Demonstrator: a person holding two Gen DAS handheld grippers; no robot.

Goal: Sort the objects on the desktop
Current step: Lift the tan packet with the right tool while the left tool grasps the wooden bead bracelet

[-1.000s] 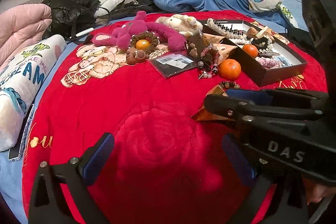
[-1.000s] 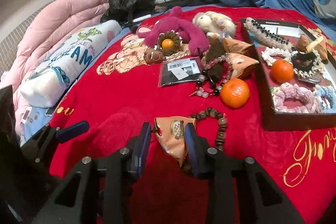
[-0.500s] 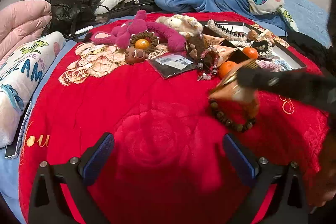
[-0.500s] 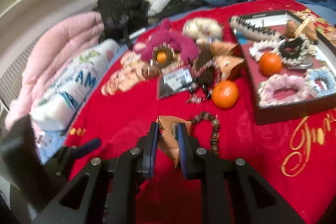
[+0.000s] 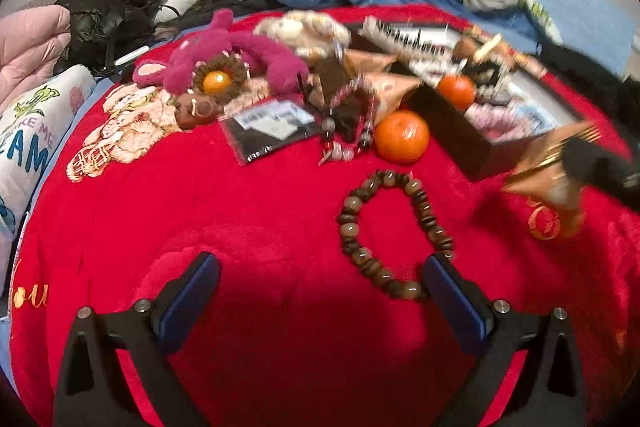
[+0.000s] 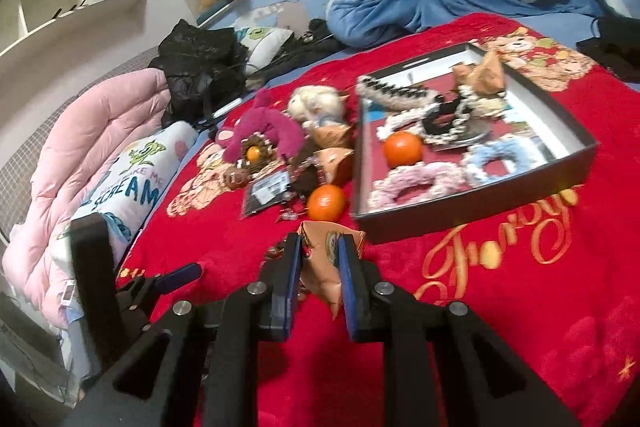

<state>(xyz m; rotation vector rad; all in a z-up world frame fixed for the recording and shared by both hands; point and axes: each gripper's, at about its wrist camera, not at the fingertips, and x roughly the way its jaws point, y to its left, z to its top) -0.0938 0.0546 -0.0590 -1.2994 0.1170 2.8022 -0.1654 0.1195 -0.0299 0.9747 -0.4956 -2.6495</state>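
Observation:
My right gripper (image 6: 320, 259) is shut on an orange triangular pouch (image 6: 324, 259) and holds it above the red blanket, near the front edge of the black box (image 6: 472, 211). The pouch also shows blurred at the right of the left wrist view (image 5: 548, 179). The box holds scrunchies, an orange (image 6: 402, 149) and another pouch. My left gripper (image 5: 320, 283) is open and empty, low over the blanket, with a brown bead bracelet (image 5: 394, 231) just ahead of its right finger. A loose orange (image 5: 402, 141) lies beside the box.
A pink plush toy (image 5: 224, 55), a white plush, a black packet (image 5: 268, 127), bead strings and two more pouches (image 6: 334, 163) crowd the far part of the red blanket (image 5: 180, 211). A pillow and pink duvet lie left, a blue blanket behind.
My right gripper has closed on the pouch, lifted it off the blanket and carried it right toward the box. The bracelet stays behind, now uncovered. My left gripper stays open.

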